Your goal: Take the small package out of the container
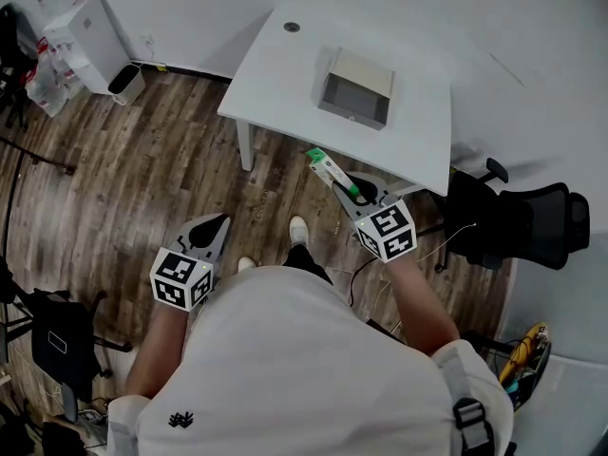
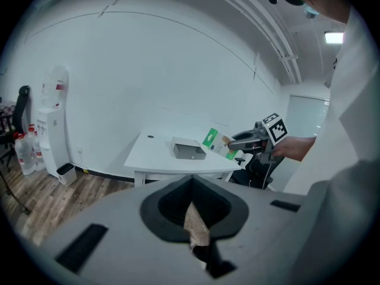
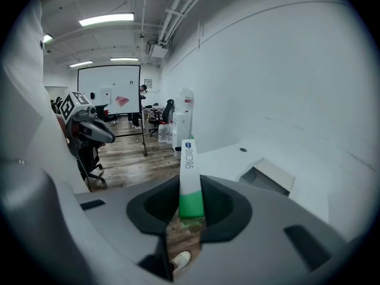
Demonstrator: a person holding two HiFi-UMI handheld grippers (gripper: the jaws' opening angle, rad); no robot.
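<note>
Two grippers are showing, and only the right gripper [image 1: 354,191] is carrying anything. Its jaws are clamping the green end of the small package [image 1: 330,170], which is hanging over the floor, clear of the grey container [image 1: 356,91] on the white table [image 1: 275,84]. Most of the package is sticking out past the jaws, so a jolt or a loosening squeeze could be enough to drop it. The left gripper [image 1: 211,228] is hanging low, jaws together and empty. A black chair [image 1: 532,218] is standing near the right elbow; nothing is blocking the way to the table.
</note>
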